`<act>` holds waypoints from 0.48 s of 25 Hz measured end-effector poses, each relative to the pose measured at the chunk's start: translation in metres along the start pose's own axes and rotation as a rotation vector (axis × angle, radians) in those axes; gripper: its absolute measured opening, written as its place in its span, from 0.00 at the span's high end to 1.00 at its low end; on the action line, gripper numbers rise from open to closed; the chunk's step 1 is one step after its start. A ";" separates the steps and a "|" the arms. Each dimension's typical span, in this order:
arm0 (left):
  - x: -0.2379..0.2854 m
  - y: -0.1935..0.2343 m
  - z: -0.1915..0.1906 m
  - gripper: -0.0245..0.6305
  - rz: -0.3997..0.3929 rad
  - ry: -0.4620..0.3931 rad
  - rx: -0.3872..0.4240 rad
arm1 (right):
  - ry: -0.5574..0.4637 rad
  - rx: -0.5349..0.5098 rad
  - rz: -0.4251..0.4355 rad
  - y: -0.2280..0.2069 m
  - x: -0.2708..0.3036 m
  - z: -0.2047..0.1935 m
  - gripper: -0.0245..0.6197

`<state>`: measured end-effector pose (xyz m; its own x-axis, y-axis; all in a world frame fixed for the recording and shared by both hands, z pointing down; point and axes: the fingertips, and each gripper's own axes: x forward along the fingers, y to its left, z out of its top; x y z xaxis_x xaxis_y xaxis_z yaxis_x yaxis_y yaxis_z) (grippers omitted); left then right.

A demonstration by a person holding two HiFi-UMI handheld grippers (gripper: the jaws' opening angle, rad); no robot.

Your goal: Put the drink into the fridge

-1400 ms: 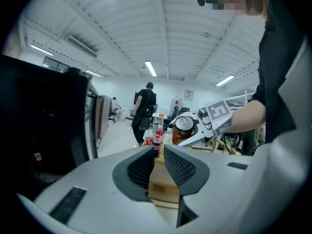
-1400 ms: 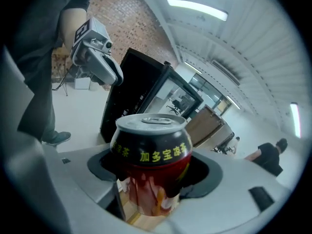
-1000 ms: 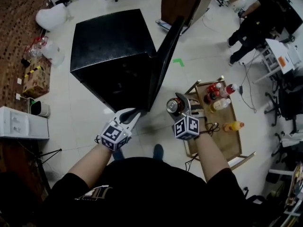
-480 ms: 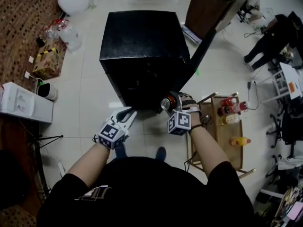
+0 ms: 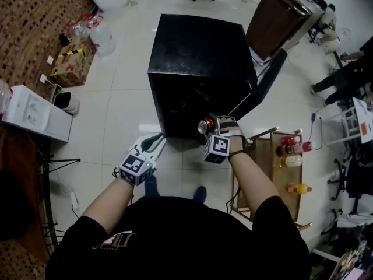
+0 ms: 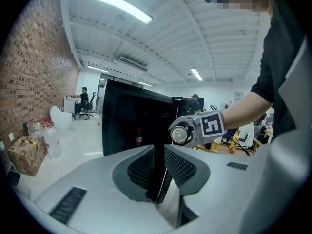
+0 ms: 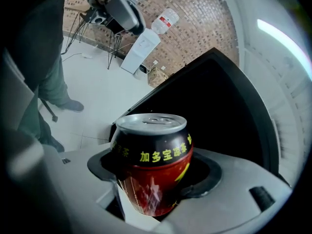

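The right gripper's point(image 5: 211, 125) jaws pinch a red and black drink can point(image 7: 153, 162) by its sides, silver lid clear of the pads. The can is held just at the open front of the black fridge point(image 5: 198, 51), toward its right side, beside the swung-out door point(image 5: 265, 89). The left gripper's point(image 6: 158, 172) jaws are pressed together on nothing, and it hovers in front of the fridge's left front corner. A wooden cart point(image 5: 265, 174) carrying bottles point(image 5: 289, 140) stands right of the fridge.

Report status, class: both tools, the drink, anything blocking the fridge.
Right tool shut on can. Left tool shut, empty. Can at open fridge mouth, not yet inside. Door swung wide, nothing blocking.
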<state>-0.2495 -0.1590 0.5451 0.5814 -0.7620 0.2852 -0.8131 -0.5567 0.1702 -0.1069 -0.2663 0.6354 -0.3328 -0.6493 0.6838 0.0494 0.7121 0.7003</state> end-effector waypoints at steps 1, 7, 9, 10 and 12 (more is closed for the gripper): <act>-0.004 0.005 -0.002 0.87 0.008 0.001 -0.003 | 0.008 -0.020 -0.008 -0.001 0.009 0.001 0.42; -0.025 0.039 -0.014 0.87 0.056 0.008 -0.028 | 0.048 -0.053 0.014 -0.017 0.053 0.014 0.42; -0.030 0.048 -0.019 0.87 0.068 0.013 -0.035 | 0.061 -0.045 0.024 -0.021 0.070 0.016 0.42; -0.033 0.053 -0.022 0.87 0.072 0.016 -0.038 | 0.065 -0.033 0.040 -0.020 0.077 0.018 0.42; -0.039 0.063 -0.030 0.87 0.081 0.024 -0.042 | 0.078 -0.012 0.070 -0.017 0.094 0.021 0.42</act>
<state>-0.3240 -0.1541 0.5725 0.5133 -0.7955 0.3221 -0.8582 -0.4788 0.1850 -0.1589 -0.3337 0.6833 -0.2541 -0.6169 0.7449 0.0816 0.7537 0.6521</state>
